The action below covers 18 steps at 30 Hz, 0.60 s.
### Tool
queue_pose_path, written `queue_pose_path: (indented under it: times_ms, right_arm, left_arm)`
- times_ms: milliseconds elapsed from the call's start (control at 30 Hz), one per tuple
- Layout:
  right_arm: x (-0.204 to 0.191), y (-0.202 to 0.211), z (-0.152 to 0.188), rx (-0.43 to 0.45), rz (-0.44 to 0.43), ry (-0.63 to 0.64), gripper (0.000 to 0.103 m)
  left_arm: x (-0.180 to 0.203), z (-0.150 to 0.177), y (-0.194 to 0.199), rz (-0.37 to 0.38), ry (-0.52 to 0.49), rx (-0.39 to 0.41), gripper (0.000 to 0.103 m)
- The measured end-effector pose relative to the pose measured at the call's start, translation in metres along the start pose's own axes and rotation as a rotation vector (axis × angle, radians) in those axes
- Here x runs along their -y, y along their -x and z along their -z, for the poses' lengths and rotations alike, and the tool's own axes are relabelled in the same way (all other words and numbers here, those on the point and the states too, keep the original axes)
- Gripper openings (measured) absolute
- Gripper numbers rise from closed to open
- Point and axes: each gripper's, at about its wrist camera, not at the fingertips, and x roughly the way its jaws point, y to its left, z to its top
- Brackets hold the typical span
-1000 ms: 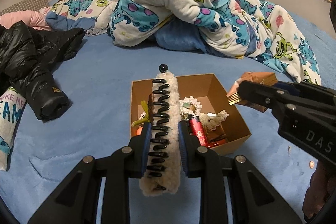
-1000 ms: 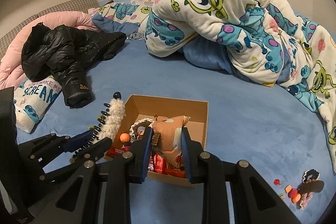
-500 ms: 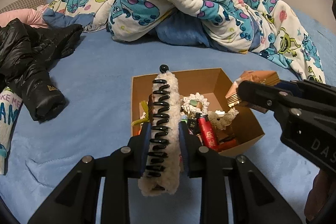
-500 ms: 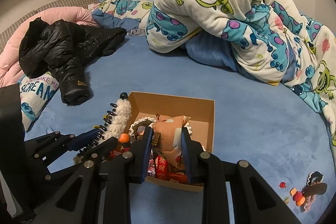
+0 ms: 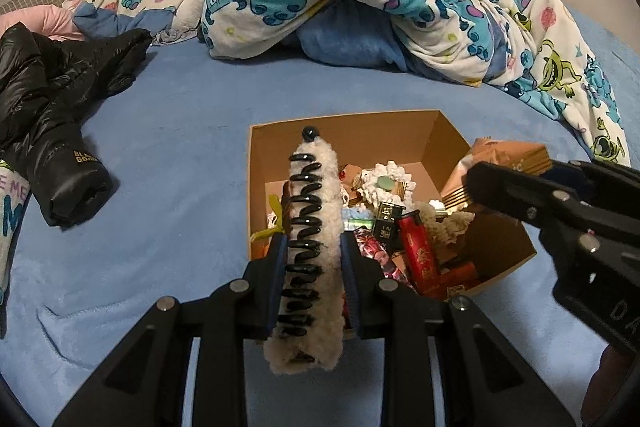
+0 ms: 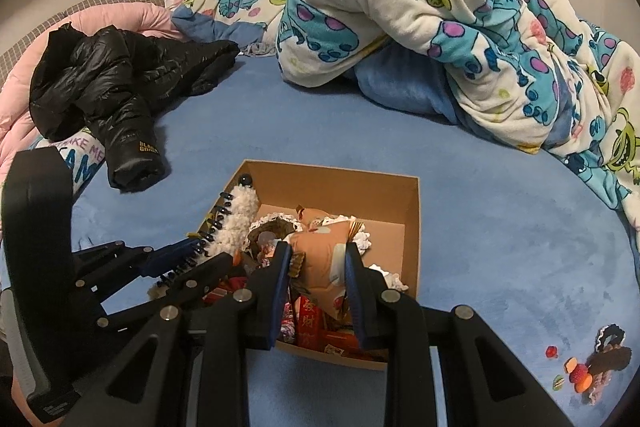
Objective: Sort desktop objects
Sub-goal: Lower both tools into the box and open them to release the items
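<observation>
Lower now, closer over cardboard box [image 5: 348,131]. Left tongs [image 5: 314,283] pinching fluffy hair claw [image 5: 314,247] mid-body: light, soft, springy. Right tongs [image 6: 316,279] pinching crinkly snack packet [image 6: 320,255].

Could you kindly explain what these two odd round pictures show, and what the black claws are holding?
No robot here: a person carries a two-finger gripper in each hand, with a wide-angle camera on each looking along its fingers. One picture comes from the left gripper, clamped on a fuzzy cream hair claw with black teeth. The other comes from the right gripper, clamped on an orange-brown snack packet. Both hang over an open cardboard box of small items on a blue bedcover. A few trinkets lie outside it.
</observation>
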Motion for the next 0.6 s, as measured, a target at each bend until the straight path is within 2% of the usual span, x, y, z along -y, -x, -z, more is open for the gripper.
queue_pose_path:
  times_ms: [600]
  right_arm:
    - [-0.001,-0.023,0.005,-0.044,0.004,-0.012,0.028]
  left_arm:
    - [-0.002,0.003,0.000,-0.009,0.001,0.010,0.028]
